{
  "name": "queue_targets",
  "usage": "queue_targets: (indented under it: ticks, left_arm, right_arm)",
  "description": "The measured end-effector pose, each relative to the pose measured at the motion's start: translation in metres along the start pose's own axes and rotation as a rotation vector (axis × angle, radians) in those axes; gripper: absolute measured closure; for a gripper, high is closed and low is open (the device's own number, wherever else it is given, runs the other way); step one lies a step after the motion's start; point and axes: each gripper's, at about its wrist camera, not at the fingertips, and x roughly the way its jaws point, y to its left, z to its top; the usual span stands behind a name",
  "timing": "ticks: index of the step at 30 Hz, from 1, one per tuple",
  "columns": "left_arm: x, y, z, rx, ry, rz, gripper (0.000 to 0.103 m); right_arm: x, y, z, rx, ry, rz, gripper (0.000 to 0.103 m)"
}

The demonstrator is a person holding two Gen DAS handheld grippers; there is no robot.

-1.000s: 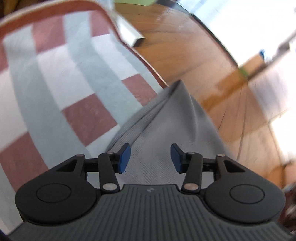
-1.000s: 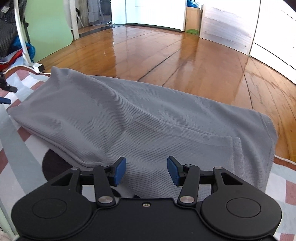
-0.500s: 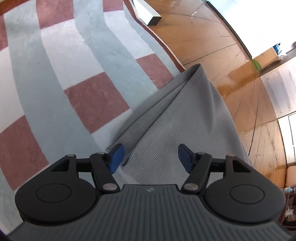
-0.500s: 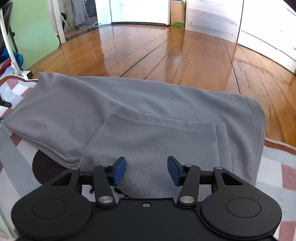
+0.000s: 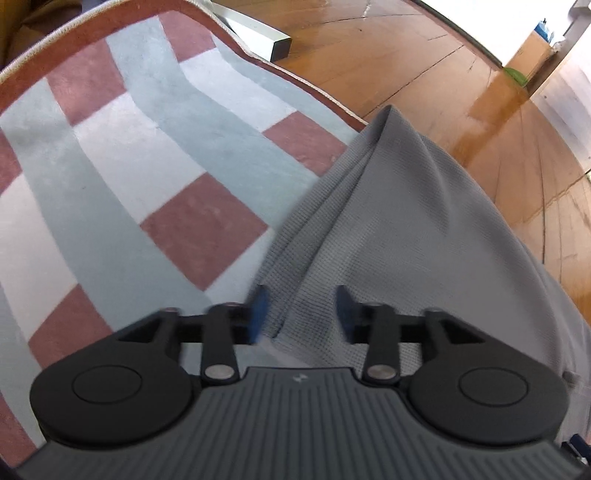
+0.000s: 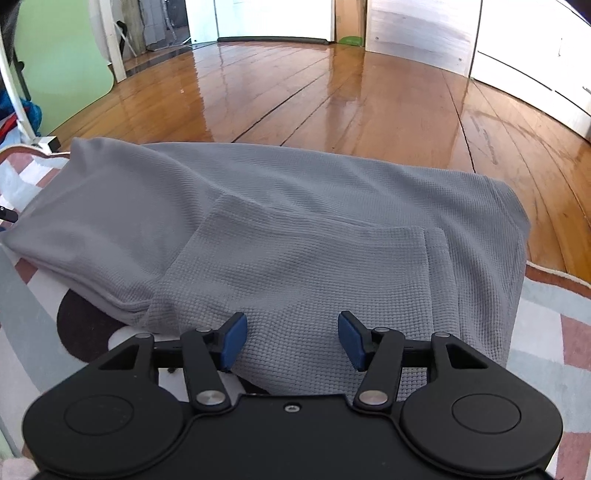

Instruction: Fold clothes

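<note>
A grey waffle-knit garment (image 6: 295,240) lies folded across the edge of a checked rug (image 6: 546,314) and the wooden floor. In the left wrist view its bunched left end (image 5: 406,221) runs up from the fingers. My left gripper (image 5: 301,314) stands over that end, its jaws closing with a fold of the cloth edge between the blurred blue pads, which do not press on it. My right gripper (image 6: 293,339) hovers over the near folded layer, its jaws opening and gripping nothing.
The rug (image 5: 110,184) has red, white and pale blue checks and a red border. Glossy wooden floor (image 6: 332,92) stretches beyond. A white metal bar (image 5: 258,33) lies past the rug. A green board (image 6: 62,62) stands at the left.
The left gripper's jaws widened, then narrowed again, and its view rolled a little over the garment's end. The right gripper's jaws spread wider, and the garment's upper layer has settled flatter.
</note>
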Motion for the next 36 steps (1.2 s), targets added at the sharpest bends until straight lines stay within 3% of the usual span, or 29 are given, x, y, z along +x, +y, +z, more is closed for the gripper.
queue_targets:
  ticks: [3, 5, 7, 11, 14, 17, 19, 21, 24, 30, 33, 35, 36]
  left_arm:
    - [0.007, -0.002, 0.0, -0.003, 0.041, -0.051, 0.052]
    - [0.007, -0.007, -0.001, 0.031, 0.039, -0.032, 0.056]
    - [0.006, -0.009, -0.003, 0.05, 0.035, -0.019, 0.076]
    - [0.008, -0.011, -0.003, 0.085, 0.029, -0.015, 0.094]
    - [-0.003, -0.016, -0.002, 0.114, -0.028, -0.011, 0.102]
    - [-0.047, -0.018, -0.001, 0.089, -0.218, -0.01, 0.102]
    - [-0.065, -0.02, -0.004, 0.078, -0.27, -0.003, 0.102]
    - [-0.055, -0.029, -0.009, 0.131, -0.235, 0.074, 0.102]
    - [-0.023, -0.03, -0.008, 0.175, -0.11, 0.173, 0.102]
    - [-0.032, -0.011, -0.011, 0.13, -0.146, 0.332, 0.103]
    - [-0.035, 0.006, -0.008, -0.011, -0.115, 0.185, 0.095]
    - [-0.03, 0.021, -0.007, -0.14, -0.068, 0.051, 0.079]
    - [-0.028, 0.029, -0.007, -0.206, -0.043, -0.017, 0.062]
  right_arm:
    - [0.003, -0.002, 0.002, 0.011, 0.004, 0.001, 0.043]
    - [0.004, -0.001, 0.0, 0.012, 0.006, 0.0, 0.043]
    - [0.004, -0.001, -0.001, 0.005, 0.008, -0.003, 0.042]
    - [0.005, -0.002, -0.005, 0.006, 0.01, -0.007, 0.037]
    - [0.005, -0.004, -0.008, 0.014, 0.004, -0.004, 0.036]
    - [0.005, -0.006, -0.006, 0.025, 0.008, 0.005, 0.036]
    - [0.004, -0.007, -0.005, 0.031, 0.014, 0.01, 0.036]
    - [0.004, -0.008, -0.005, 0.02, 0.017, 0.01, 0.036]
    - [0.005, -0.01, -0.005, 0.023, 0.012, 0.014, 0.036]
    - [0.003, -0.007, -0.004, 0.047, -0.002, 0.008, 0.036]
    - [-0.004, 0.001, -0.002, 0.003, -0.033, 0.009, 0.036]
    - [-0.008, 0.007, 0.0, -0.032, -0.053, 0.008, 0.036]
    - [-0.009, 0.009, 0.001, -0.036, -0.055, 0.012, 0.036]
